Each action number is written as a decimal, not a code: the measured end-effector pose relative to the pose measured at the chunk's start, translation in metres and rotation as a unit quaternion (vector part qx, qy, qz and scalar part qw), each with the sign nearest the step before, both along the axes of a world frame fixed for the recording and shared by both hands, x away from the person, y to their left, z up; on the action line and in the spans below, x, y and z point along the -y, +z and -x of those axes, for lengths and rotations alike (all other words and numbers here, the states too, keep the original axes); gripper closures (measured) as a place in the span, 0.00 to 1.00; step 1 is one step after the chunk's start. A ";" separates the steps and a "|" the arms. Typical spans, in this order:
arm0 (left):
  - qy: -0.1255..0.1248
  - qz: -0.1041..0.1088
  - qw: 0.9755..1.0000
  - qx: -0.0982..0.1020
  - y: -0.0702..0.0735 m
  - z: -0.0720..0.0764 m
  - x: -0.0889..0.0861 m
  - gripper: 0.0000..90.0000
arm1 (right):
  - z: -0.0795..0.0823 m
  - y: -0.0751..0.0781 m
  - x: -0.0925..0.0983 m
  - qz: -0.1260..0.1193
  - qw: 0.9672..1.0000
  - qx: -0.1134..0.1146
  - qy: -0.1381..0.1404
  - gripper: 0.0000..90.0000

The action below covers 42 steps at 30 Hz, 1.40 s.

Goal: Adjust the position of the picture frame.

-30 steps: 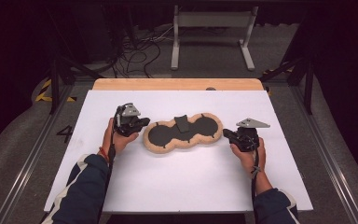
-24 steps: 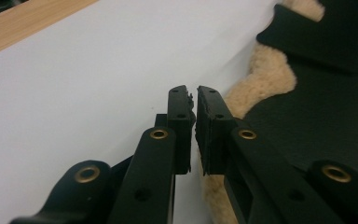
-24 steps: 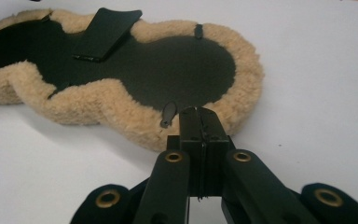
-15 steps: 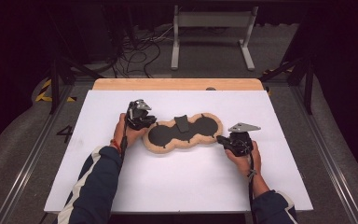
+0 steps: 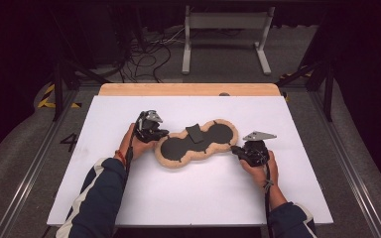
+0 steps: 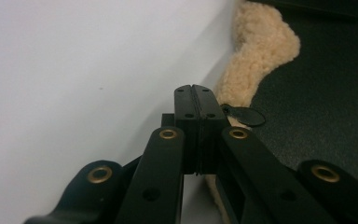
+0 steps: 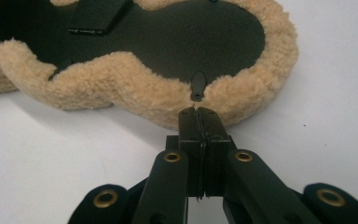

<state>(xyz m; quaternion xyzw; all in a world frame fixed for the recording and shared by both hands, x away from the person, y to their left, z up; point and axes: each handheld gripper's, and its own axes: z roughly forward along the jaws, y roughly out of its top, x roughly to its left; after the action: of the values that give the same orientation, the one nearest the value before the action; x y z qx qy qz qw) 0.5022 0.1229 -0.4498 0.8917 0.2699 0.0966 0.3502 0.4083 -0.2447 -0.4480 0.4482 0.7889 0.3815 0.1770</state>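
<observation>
1. We keep the left gripper (image 6: 196, 100) with its jaws closed and empty, their tips just beside the fleece rim of the pad (image 5: 196, 142), near a small black tab (image 6: 242, 115).
2. Our right gripper (image 7: 198, 116) is likewise pressed closed on nothing, tips touching the fleece just below another tab (image 7: 198, 85).
3. The pad lies dark side up on the tabletop (image 5: 278, 119) between both grippers, probably so that we can pinch its two ends together.

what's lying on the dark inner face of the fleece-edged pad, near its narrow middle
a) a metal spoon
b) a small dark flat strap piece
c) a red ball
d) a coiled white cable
b: in the high view a small dark flat strap piece lies across the waist of the fleece-edged pad, and it also shows at the top of the right gripper view.
</observation>
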 end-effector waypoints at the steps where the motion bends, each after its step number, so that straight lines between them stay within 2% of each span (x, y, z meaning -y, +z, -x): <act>1: -0.006 -0.003 1.000 0.001 0.000 0.002 0.001 1.00 | 0.000 0.000 0.000 0.001 1.000 -0.001 0.000 0.99; 6: -0.034 -0.005 0.999 -0.003 0.001 0.014 0.003 1.00 | -0.002 -0.003 -0.002 0.004 1.000 -0.006 0.002 1.00; 10: -0.052 0.012 0.998 -0.016 -0.001 0.024 0.004 1.00 | -0.002 -0.004 -0.004 -0.002 1.000 -0.014 0.003 1.00; 17: -0.112 0.011 0.994 -0.013 -0.003 0.049 0.015 1.00 | -0.002 -0.007 -0.010 0.006 1.000 -0.022 0.020 1.00; 19: -0.126 0.010 0.992 -0.008 -0.004 0.055 0.019 1.00 | -0.001 -0.008 -0.012 0.012 0.999 -0.017 0.025 1.00; 22: -0.130 0.009 0.991 -0.005 -0.004 0.060 0.020 1.00 | 0.001 -0.007 -0.014 0.015 0.999 -0.017 0.024 1.00; 25: -0.136 0.019 0.990 -0.015 -0.007 0.063 0.019 1.00 | 0.001 -0.008 -0.013 0.007 1.000 -0.021 0.022 1.00; 27: -0.146 0.014 0.989 -0.020 -0.008 0.065 0.019 1.00 | 0.001 -0.008 -0.013 0.005 1.000 -0.021 0.023 1.00; 28: -0.153 0.010 0.988 -0.014 -0.008 0.068 0.019 1.00 | 0.001 -0.008 -0.014 0.004 0.999 -0.023 0.023 1.00; 31: -0.171 0.003 0.985 -0.014 -0.007 0.076 0.020 1.00 | 0.001 -0.009 -0.015 0.000 0.999 -0.022 0.025 1.00; 33: -0.191 0.000 0.982 -0.012 -0.007 0.083 0.020 1.00 | 0.002 -0.009 -0.016 -0.006 0.999 -0.024 0.032 1.00; 34: -0.195 -0.003 0.981 -0.009 -0.007 0.087 0.021 1.00 | 0.002 -0.009 -0.017 -0.005 0.999 -0.025 0.036 1.00; 39: -0.207 -0.006 0.978 0.001 -0.007 0.106 0.021 1.00 | 0.006 -0.009 -0.028 0.007 0.999 -0.017 0.050 1.00; 42: -0.201 -0.004 0.980 0.001 -0.008 0.115 0.020 1.00 | 0.008 -0.010 -0.031 0.006 0.998 -0.018 0.054 1.00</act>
<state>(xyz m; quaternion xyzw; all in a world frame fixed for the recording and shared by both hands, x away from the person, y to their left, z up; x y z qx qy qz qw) 0.3874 0.1032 -0.4579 0.9290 0.0844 0.0260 0.3595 0.4008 -0.2134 -0.4576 0.4110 0.8170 0.3777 0.1445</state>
